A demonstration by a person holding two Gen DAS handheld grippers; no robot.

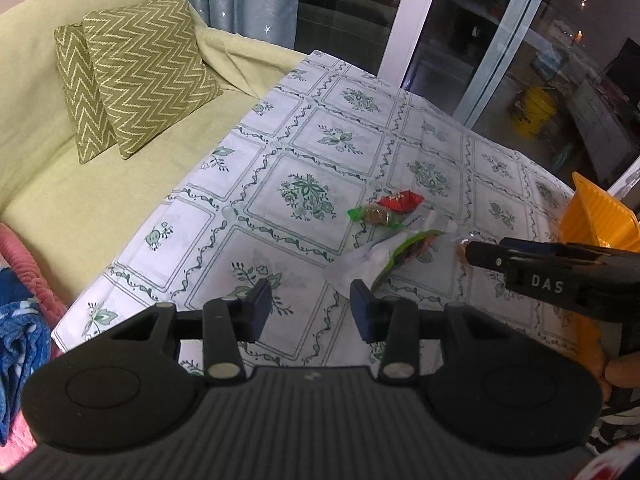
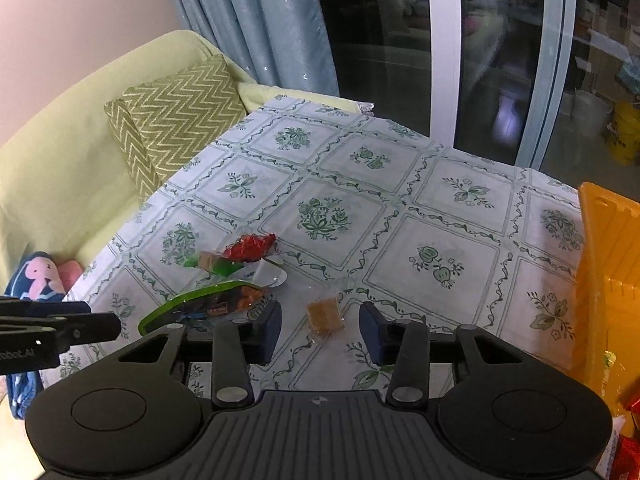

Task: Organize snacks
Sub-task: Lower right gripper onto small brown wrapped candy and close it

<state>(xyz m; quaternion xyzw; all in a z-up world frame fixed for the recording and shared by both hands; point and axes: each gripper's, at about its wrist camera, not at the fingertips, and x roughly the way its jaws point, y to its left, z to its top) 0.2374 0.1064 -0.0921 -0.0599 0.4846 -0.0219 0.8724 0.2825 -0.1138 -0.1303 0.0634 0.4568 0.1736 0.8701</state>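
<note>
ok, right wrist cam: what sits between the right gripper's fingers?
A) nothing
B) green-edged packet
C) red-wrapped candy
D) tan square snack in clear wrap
D: the tan square snack lies on the tablecloth between the open fingers of the right gripper, pads not touching it.

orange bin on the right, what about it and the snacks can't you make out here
- Orange bin: cut off by the right edge in both wrist views; its inside and contents are out of sight.
- Green-rimmed snack packet: the label is too small and blurred; the right gripper's body covers its near end.
- Tan wrapped snack: in the left wrist view it is almost wholly behind the right gripper's finger.
- Red wrapper: print unreadable.
</note>
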